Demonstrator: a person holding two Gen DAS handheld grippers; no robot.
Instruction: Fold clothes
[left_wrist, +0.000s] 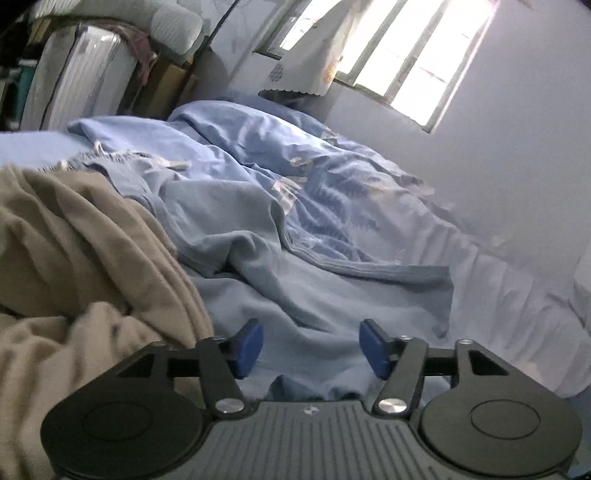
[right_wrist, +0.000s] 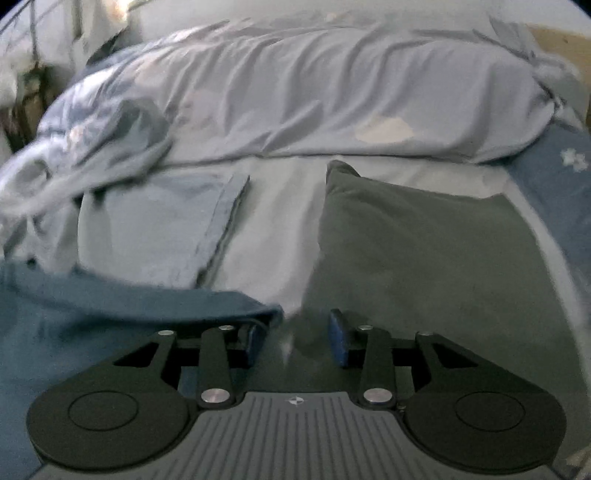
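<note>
Both your claws stood apart and empty, left claw (left_wrist: 311, 347) and right claw (right_wrist: 297, 341), blue garment (right_wrist: 110, 306) laid on the bed (right_wrist: 273, 229) for folding.

No readable text, label, brand or number in either wrist view, only a small round quartered emblem on the ribbed grey body of the left gripper (left_wrist: 311, 347) and of the right gripper (right_wrist: 297, 338)

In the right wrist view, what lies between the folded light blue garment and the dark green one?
Only a bare strip of pale bedsheet separates the folded light blue garment from the dark green garment; the right wrist view shows this.
</note>
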